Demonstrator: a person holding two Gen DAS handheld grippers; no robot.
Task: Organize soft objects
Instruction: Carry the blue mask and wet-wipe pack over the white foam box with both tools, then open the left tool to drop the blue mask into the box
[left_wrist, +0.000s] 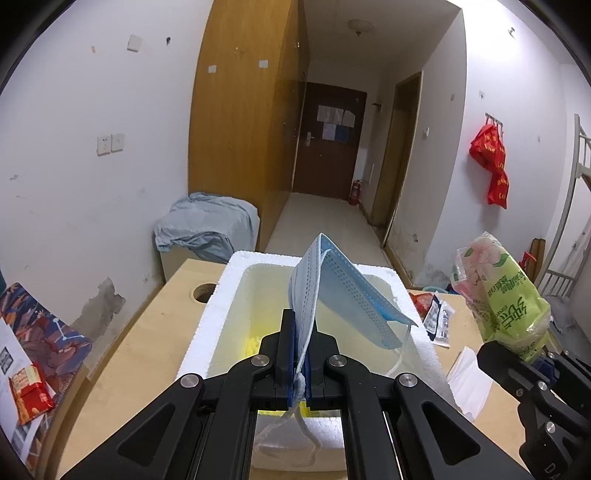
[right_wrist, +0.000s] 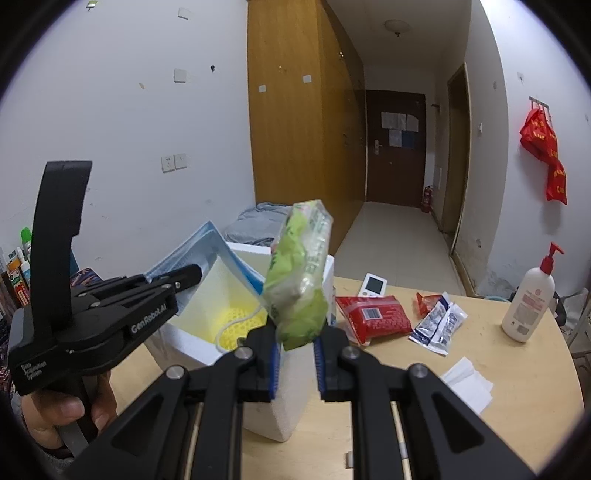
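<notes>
My left gripper (left_wrist: 301, 325) is shut on a light blue face mask (left_wrist: 343, 291), which stands up above the open white foam box (left_wrist: 236, 280); its ear loop hangs below the jaws. A yellow mesh item (right_wrist: 240, 321) lies in the box. My right gripper (right_wrist: 297, 343) is shut on the lower end of a green tissue pack (right_wrist: 299, 280), held up over the box's near right corner (right_wrist: 291, 398). In the right wrist view the left gripper (right_wrist: 192, 275) reaches in from the left with the mask (right_wrist: 199, 247). The left wrist view shows the right gripper (left_wrist: 521, 356) and tissue pack (left_wrist: 506, 302) at right.
On the wooden table (right_wrist: 517, 387) right of the box lie a red tissue pack (right_wrist: 373, 319), small packets (right_wrist: 439, 325), a white device (right_wrist: 373, 286), folded white paper (right_wrist: 467, 380) and a pump bottle (right_wrist: 528, 306). A round hole (left_wrist: 203, 291) sits left of the box. A person's hand (right_wrist: 62, 410) holds the left gripper.
</notes>
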